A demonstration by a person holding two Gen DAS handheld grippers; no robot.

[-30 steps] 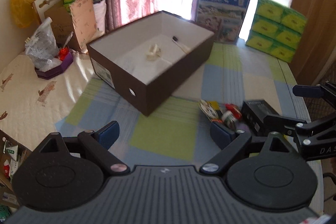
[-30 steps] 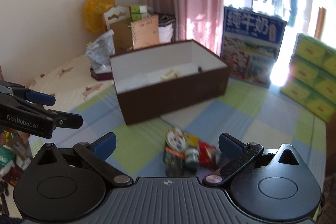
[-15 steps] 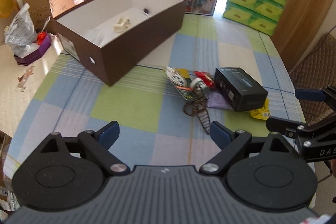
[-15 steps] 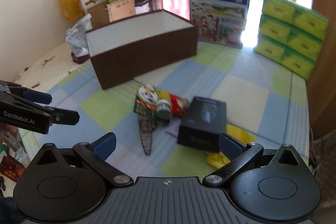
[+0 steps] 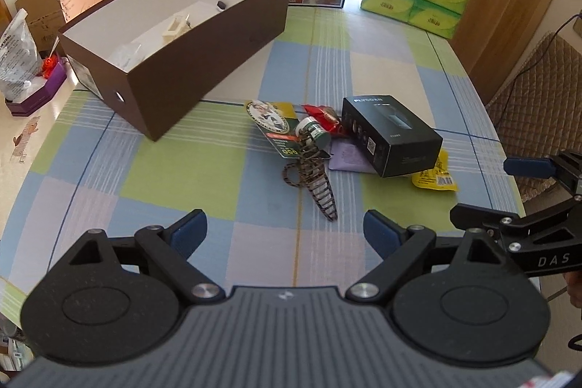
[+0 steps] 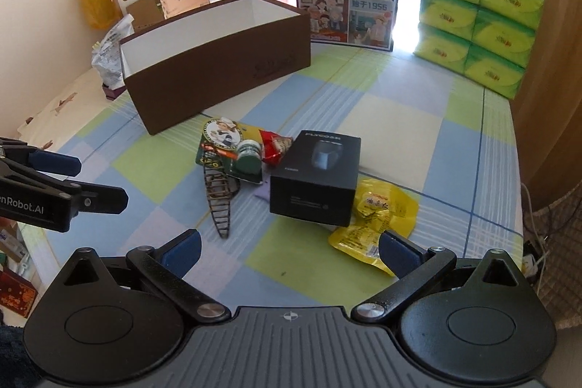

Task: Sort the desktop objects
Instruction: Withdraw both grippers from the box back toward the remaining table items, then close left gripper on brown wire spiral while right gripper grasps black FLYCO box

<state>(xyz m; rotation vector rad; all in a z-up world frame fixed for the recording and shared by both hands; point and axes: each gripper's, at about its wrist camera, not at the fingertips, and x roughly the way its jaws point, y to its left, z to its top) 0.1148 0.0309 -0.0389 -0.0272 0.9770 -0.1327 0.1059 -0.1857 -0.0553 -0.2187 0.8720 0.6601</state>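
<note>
I see left gripper [image 5: 285, 230] wide, empty | right gripper [image 6: 290, 251] wide, empty | black box [image 6: 316, 177] (touching yellow packet [image 6: 378, 220]) near brown box [image 6: 218, 75]

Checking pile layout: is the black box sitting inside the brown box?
No, the black box lies on the tablecloth in front of the brown box.

Both tools now tip further down toward the worktop [image 5: 174, 170] than a second ago. The left tool [image 5: 285, 230] now looks over the whole clutter near the worktop's right edge, where earlier only the round-labelled packet [image 5: 271, 119] and a corner of the black box [image 5: 393, 133] showed. The yellow packet [image 6: 374, 220] and the woven cord [image 6: 220, 202], unseen a second ago, are now in front of the right tool [image 6: 289, 251]. The brown box [image 6: 218, 71] now sits further off.
</note>
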